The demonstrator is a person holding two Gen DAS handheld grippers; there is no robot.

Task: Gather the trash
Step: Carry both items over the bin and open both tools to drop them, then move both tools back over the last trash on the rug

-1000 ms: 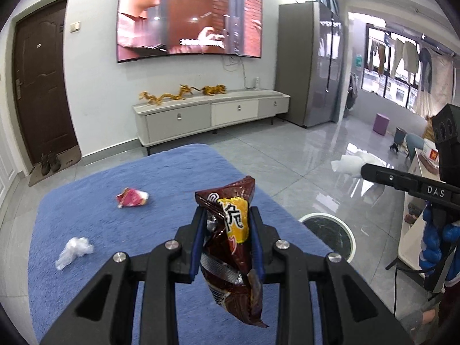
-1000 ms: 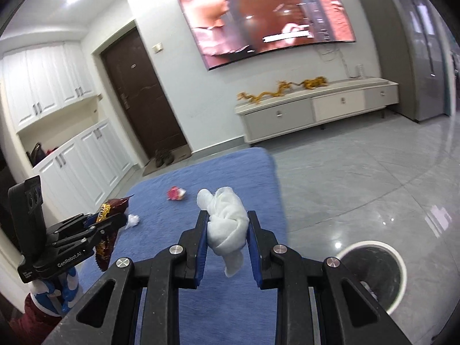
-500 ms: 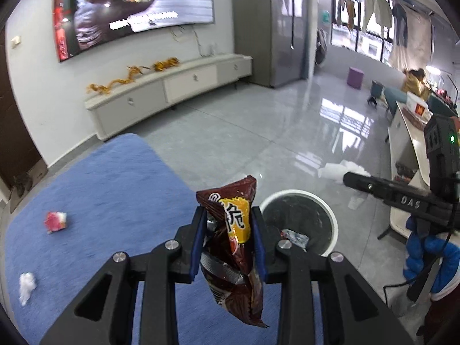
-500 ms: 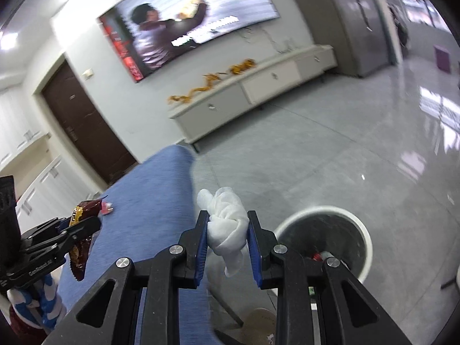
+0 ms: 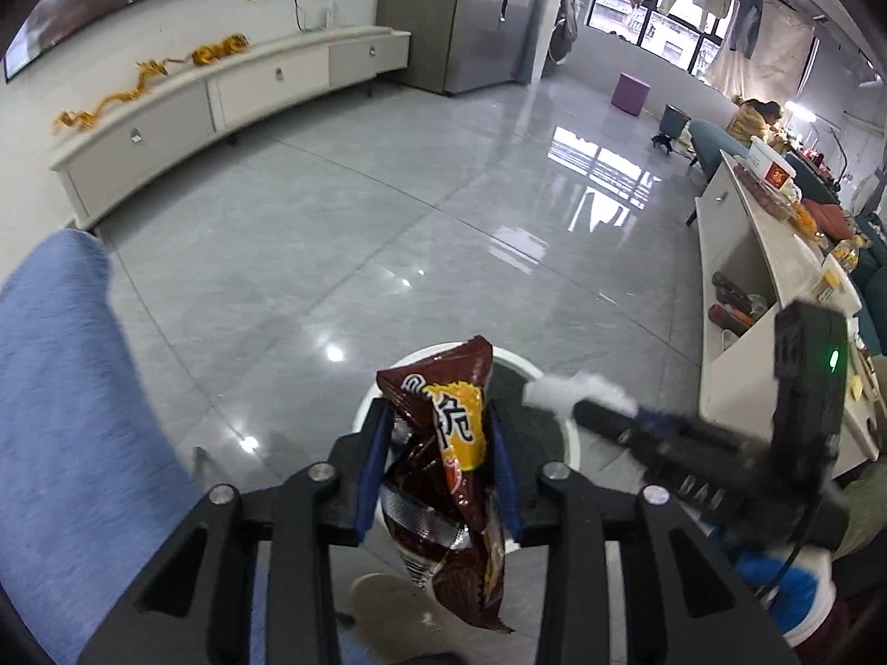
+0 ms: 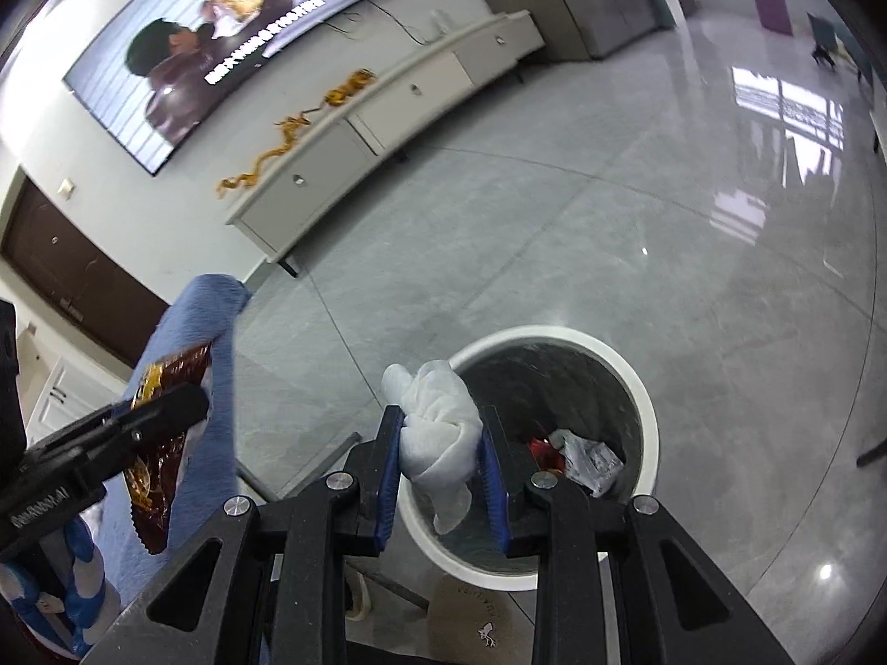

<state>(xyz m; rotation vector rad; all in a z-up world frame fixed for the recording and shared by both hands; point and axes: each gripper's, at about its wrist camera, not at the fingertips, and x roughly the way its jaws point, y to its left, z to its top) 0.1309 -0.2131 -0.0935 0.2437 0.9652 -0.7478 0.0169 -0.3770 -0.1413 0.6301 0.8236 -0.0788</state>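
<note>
The brown snack bag [image 5: 443,465] hangs between the fingers of the left gripper [image 5: 438,471], whose jaws are opening at this moment; the bag has not yet dropped and sits against the blue pads, directly above the white-rimmed bin [image 6: 554,443]. A second ago this gripper looked across the blue cloth [image 5: 66,415] toward the far wall; now the bin fills the space under the bag, so the carry looks finished and the release has begun.

The right gripper [image 6: 441,457] pinches a knotted white tissue [image 6: 438,432] firmly, jaws pressed on it. It too has swung from over the cloth to the bin, and the tissue hangs just inside the near rim. Its drop should follow.

Crumpled wrappers [image 6: 576,454] already lie at the bottom of the bin. The two grippers are close together over the opening, the right one's tip just beside the bag in the left view, so they could knock each other. The blue cloth's edge lies to the left of the bin; beyond the rim the grey floor [image 5: 443,210] is open on the far side and to the right.
</note>
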